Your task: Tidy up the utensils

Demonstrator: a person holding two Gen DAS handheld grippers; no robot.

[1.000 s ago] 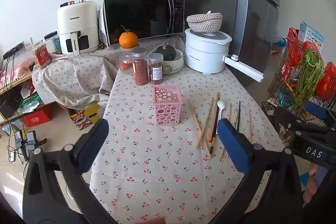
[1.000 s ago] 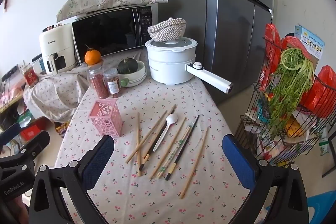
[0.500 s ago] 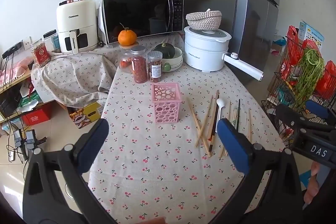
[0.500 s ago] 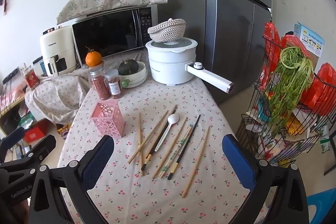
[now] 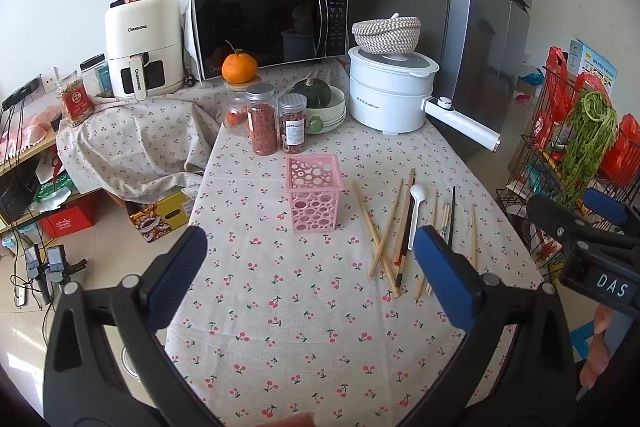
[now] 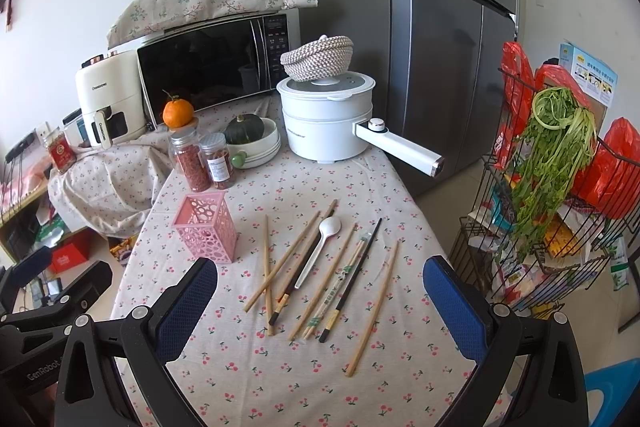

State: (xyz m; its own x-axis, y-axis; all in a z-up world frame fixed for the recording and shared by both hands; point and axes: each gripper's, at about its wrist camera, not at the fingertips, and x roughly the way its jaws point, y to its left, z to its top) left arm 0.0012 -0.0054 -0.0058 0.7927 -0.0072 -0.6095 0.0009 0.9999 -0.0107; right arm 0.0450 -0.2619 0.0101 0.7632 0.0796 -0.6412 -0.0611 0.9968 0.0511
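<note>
In the left wrist view, the left gripper's (image 5: 308, 251) right pad covers the near ends of several chopsticks (image 5: 384, 227). The right gripper (image 5: 592, 227) is cut off by that picture's right edge. Labels on the two spice jars (image 6: 208, 163) are too small to read. The near tabletop (image 6: 280, 387) edge lies below both frames.

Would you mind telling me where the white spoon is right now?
The white spoon lies on the tablecloth among the chopsticks, to the right of the pink basket in the right wrist view.
</note>
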